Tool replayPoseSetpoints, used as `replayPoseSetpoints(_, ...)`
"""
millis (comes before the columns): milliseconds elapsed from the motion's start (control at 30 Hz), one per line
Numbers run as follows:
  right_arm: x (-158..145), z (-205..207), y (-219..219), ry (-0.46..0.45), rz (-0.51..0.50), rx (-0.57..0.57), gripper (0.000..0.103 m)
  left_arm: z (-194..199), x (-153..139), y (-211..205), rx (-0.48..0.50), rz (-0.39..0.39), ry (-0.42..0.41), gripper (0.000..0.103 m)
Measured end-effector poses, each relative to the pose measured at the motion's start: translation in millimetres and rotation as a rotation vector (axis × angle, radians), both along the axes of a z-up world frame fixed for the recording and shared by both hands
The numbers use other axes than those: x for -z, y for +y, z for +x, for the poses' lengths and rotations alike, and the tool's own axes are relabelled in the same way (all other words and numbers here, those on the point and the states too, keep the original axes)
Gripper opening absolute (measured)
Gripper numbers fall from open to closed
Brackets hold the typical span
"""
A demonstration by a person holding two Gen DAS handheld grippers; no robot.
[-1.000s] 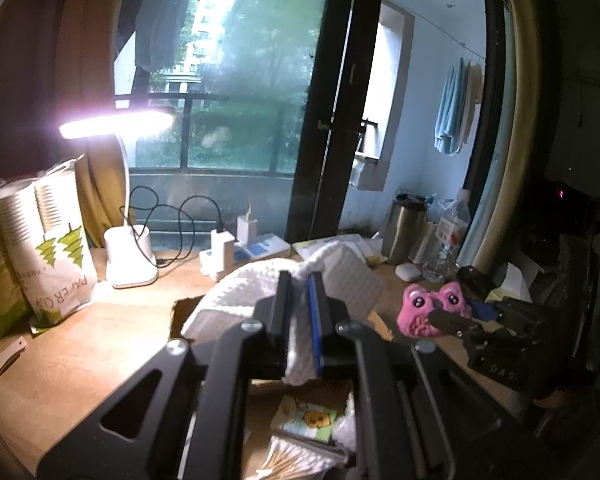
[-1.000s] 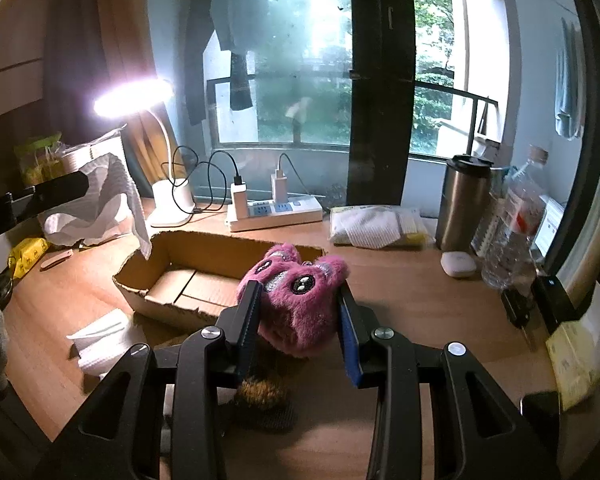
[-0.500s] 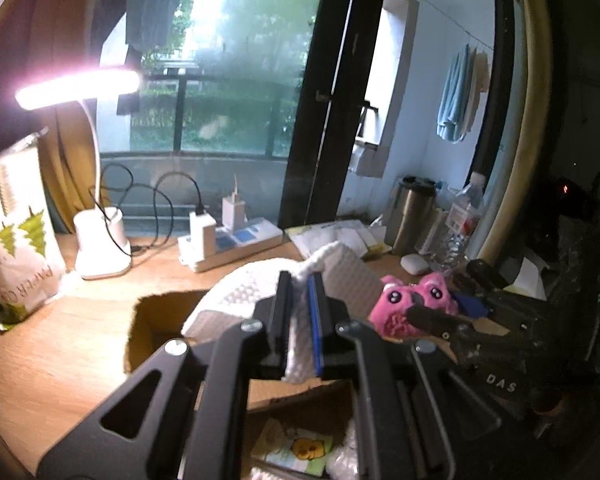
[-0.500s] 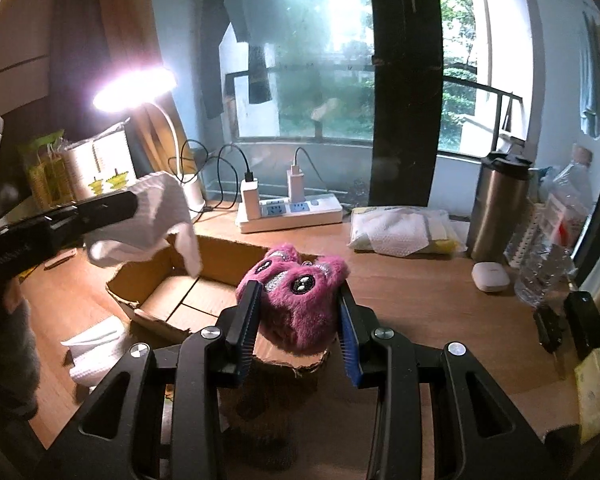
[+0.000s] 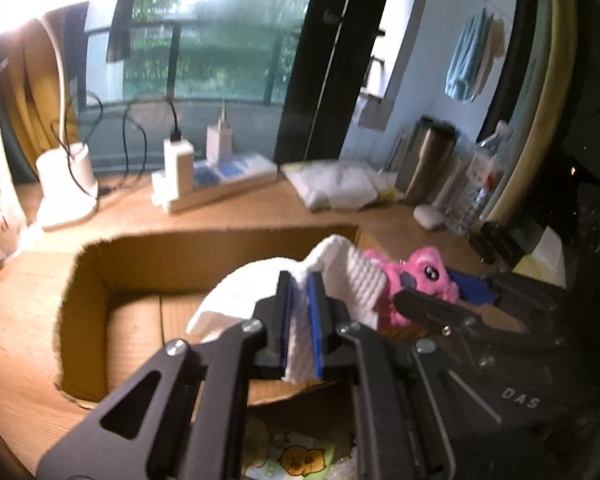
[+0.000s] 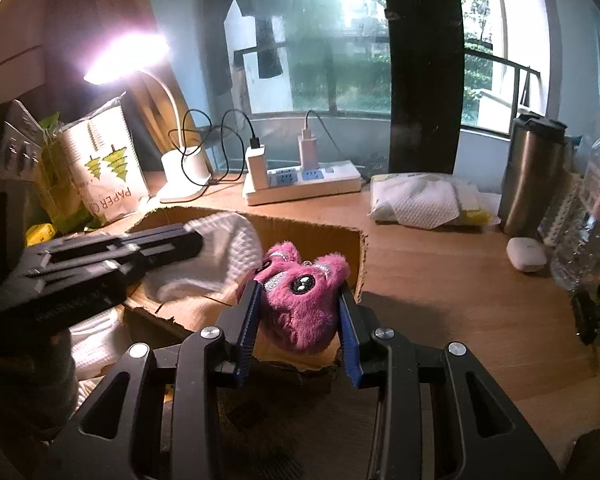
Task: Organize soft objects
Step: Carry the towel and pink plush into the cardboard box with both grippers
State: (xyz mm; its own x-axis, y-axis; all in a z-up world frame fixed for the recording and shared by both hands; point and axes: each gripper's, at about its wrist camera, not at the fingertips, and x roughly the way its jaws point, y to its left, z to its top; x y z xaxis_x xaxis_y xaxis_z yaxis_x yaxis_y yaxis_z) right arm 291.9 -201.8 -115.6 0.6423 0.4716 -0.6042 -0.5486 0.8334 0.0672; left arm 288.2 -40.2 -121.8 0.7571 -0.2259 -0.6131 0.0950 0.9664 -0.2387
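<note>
1. Glowing at far left, a desk lamp (image 6: 128, 54) lights a wooden desk (image 6: 460, 280); a bag marked "PAPER" (image 6: 108, 168) stands beside the lamp's white base.
2. L gripper (image 5: 300, 280), fingers pressed tight together, pinches a white waffle-weave cloth (image 5: 252, 292) w/ a fold squeezed between the blue pads. The cloth hangs over the open cardboard box (image 5: 100, 280), its bulk draping inside toward the floor of the box; whether it touches the floor can't be told.
3. Centre, behind the box: a white power strip (image 6: 304, 188) w/ two chargers plugged in, cables looping back toward the lamp.
4. R gripper (image 6: 298, 312), part-closed, clamps a pink plush toy (image 6: 300, 300) from both sides, its googly eye facing up. The toy sits over the box's right end, just inside the torn near wall, close beside the cloth.
5. Seen from the L gripper's cam, the toy and cloth appear to touch or overlap.
6. Right of the box: a pack of white tissues (image 6: 420, 200), then a steel tumbler (image 6: 536, 172), a small white case (image 6: 526, 254) and a clear plastic bottle (image 6: 588, 220) at the edge.
</note>
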Motion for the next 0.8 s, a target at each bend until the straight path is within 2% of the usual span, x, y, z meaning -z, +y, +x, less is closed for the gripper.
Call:
replayPoseSetpoints(233, 12, 9, 4, 0.041, -0.019, -0.006, 0.039, 14, 25, -5, 0.004, 0.012, 0.1, 0.01)
replayPoseSetpoints(367, 14, 10, 5, 0.047, -0.03, -0.004, 0.039, 16, 28, -6, 0.007, 0.02, 0.12, 0.014)
replayPoseSetpoints(433, 12, 9, 4, 0.045, -0.032, 0.005, 0.041, 15, 26, -6, 0.009, 0.019, 0.121, 0.019)
replayPoseSetpoints(800, -2, -7, -7, 0.005, -0.041, 0.059, 0.043, -10, 1, 0, 0.008, 0.039, 0.046, 0.025)
